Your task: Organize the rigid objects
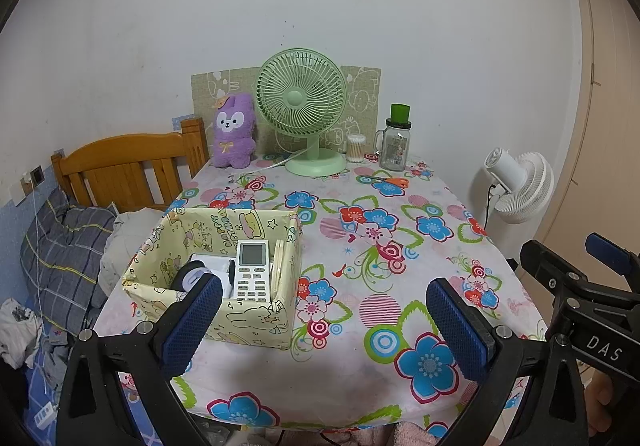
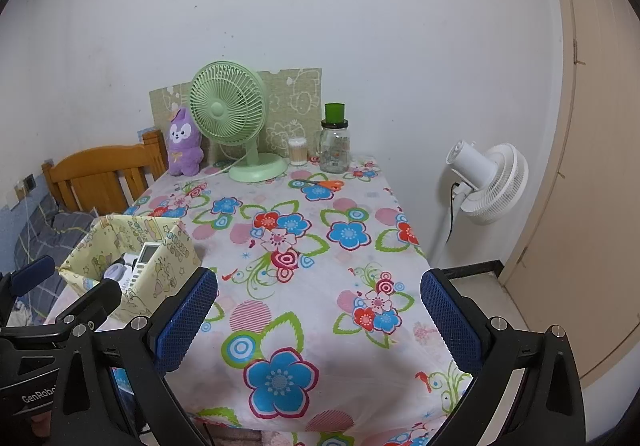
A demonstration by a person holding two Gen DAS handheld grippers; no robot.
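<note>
Both tongs are spread apart and empty: the left tongs (image 1: 324,322) and the right tongs (image 2: 319,316) hover over the desk (image 1: 360,378). The remote (image 1: 252,271) stands in the paper box (image 1: 256,320) at the desk's left edge; the left view shows its keypad, while the right view shows only its top. A dark round item (image 1: 191,275), possibly tape, lies beside it.

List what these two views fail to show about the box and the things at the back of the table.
- Box contents: left view shows a remote and a roll; the left gripper's finger and the front wall hide the rest.
- Right view: the box's near wall hides all but the remote's top.
- Scissors: blades too small to tell open or closed.
- Jar: print unreadable.
</note>
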